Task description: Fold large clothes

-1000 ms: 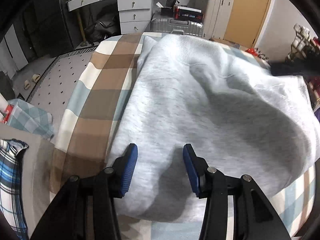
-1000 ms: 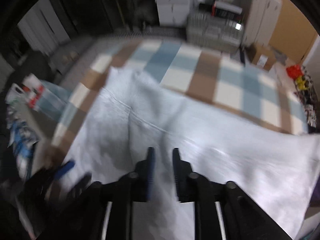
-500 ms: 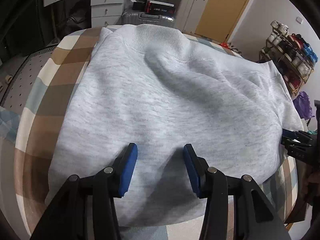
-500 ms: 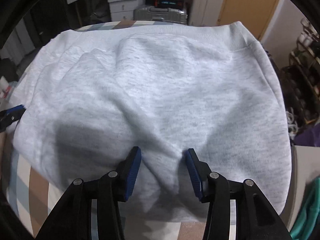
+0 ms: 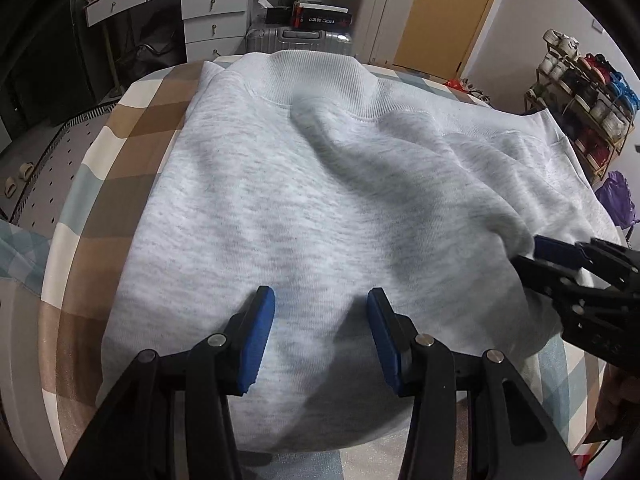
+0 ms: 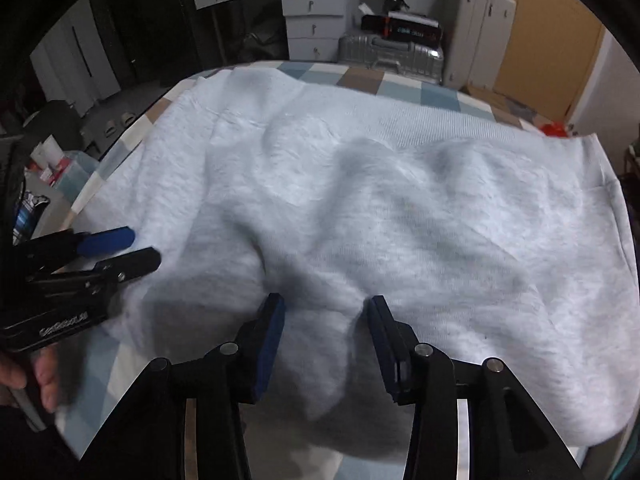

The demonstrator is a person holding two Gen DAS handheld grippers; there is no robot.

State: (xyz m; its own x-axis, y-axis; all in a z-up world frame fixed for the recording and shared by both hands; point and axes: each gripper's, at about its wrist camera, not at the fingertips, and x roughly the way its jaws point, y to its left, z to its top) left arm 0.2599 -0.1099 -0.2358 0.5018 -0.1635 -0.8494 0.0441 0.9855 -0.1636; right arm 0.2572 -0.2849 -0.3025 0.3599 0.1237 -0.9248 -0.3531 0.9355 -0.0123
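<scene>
Jaws on my right gripper (image 6: 324, 344) have just opened and released the grey sweatshirt (image 5: 320, 208), left gripper (image 5: 320, 336) likewise open, so this fold looks laid.

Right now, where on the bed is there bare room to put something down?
The grey sweatshirt covers most of the checked bedspread. Bare strips run along its left edge, beyond the ribbed hem, and by the near edge. It is crowded around both grippers.

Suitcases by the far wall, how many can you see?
2. A silver ribbed suitcase lies flat past the bed's far end; a white one stands upright just right of it, beside the wooden door. Others may be hidden behind clutter.
</scene>
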